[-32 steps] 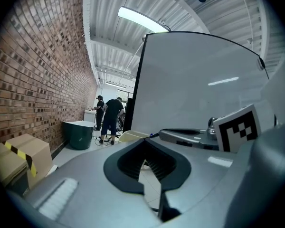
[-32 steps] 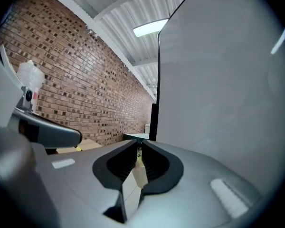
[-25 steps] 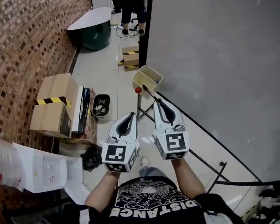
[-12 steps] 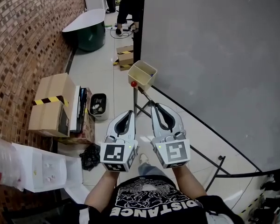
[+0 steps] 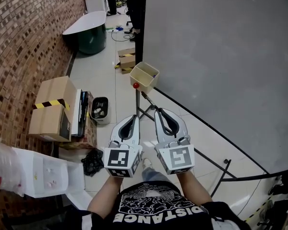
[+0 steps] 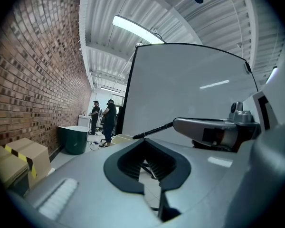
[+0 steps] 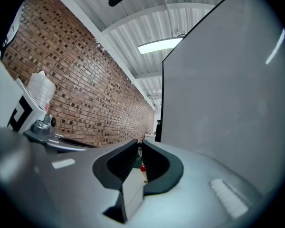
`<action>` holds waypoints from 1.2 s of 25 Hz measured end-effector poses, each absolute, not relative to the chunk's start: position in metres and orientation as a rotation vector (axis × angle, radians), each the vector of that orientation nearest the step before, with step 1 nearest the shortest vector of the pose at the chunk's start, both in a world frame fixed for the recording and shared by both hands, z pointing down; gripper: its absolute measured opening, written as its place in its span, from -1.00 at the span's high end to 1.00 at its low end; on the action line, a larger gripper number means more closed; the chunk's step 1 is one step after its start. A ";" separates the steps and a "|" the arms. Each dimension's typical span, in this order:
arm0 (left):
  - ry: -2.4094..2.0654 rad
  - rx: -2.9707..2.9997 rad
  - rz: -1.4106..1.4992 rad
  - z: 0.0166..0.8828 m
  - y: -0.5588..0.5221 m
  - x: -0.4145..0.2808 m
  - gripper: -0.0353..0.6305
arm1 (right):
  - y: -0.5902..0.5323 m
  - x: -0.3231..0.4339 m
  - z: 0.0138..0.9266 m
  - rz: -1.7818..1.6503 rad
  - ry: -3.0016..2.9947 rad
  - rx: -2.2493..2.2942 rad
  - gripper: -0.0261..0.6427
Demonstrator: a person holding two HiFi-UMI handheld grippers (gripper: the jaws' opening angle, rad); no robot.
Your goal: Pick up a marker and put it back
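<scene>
Slippage is the main worry. The right tool [image 5: 157, 110] is clamped on what looks like a slim black marker [image 5: 149, 99], held by its near end only, so most of its length sticks out far ahead toward the beige tray [image 5: 141, 80] fixed at the whiteboard's [image 5: 221, 56] lower corner. With such a short hold, I judge that a knock of the far tip against the tray's rim, or against the red knob [image 5: 136, 85] on its left, could swing the marker in the jaws or pull it free. It would then drop to the tiled floor [image 5: 98, 71] among the stand's legs rather than into the tray.

The marker's tip is near the tray but not yet over its opening, so the putting back looks unfinished. The left tool [image 5: 134, 116] has its jaws together on nothing and hangs just beside the right one. A sideways drift could bump the two together and jolt the marker. Opening too early would cause the same loss.
</scene>
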State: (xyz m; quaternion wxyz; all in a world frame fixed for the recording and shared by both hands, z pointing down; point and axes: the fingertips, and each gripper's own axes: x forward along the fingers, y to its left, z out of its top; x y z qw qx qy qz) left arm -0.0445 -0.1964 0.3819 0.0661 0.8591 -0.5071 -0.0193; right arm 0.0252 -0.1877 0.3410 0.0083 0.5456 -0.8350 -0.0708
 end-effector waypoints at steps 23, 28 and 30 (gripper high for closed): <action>-1.530 2.576 -0.061 0.384 -0.226 -0.048 0.88 | -0.233 0.027 0.352 -0.208 -2.572 1.709 0.83; -1.554 2.568 -0.071 0.385 -0.244 -0.047 0.88 | -0.256 0.031 0.357 -0.196 -2.573 1.700 0.83; -1.559 2.558 -0.071 0.386 -0.250 -0.047 0.88 | -0.264 0.032 0.360 -0.187 -2.576 1.696 0.83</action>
